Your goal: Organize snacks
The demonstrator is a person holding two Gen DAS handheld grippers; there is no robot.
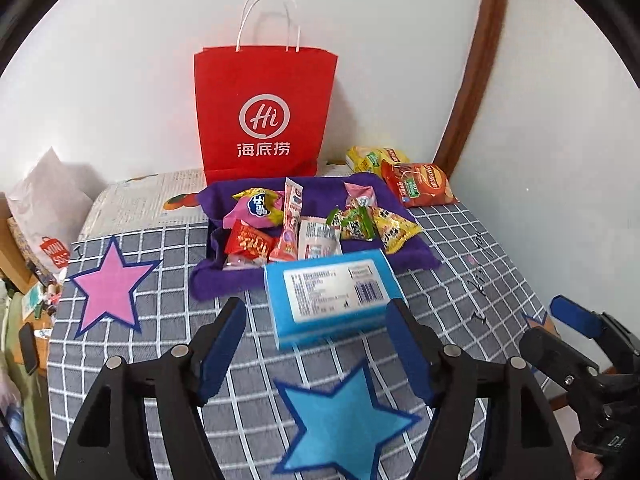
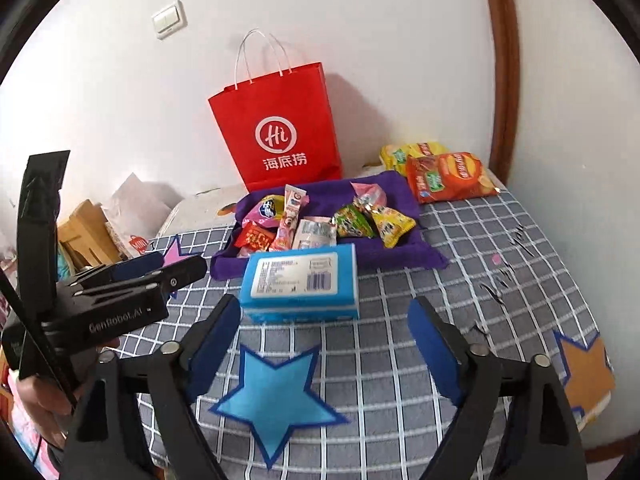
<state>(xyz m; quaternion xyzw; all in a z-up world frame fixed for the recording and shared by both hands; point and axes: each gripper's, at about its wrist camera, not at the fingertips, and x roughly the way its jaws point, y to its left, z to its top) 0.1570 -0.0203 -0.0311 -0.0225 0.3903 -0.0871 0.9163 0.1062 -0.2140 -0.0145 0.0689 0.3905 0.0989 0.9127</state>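
I held the left gripper [image 1: 316,312] and right gripper [image 2: 324,316] with fingers spread wide and empty, the blue box [image 1: 334,294] at twelve o'clock, snacks [image 1: 304,224] on a purple cloth [image 1: 224,280] beyond.

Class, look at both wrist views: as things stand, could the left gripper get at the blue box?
Probably yes. The left gripper is open and empty, and the blue box lies on the checked cloth just beyond its fingertips with nothing between.

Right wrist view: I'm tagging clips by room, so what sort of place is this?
Probably a bedroom: a checked bedsheet with star patches, a wall light switch, and a wooden door frame.
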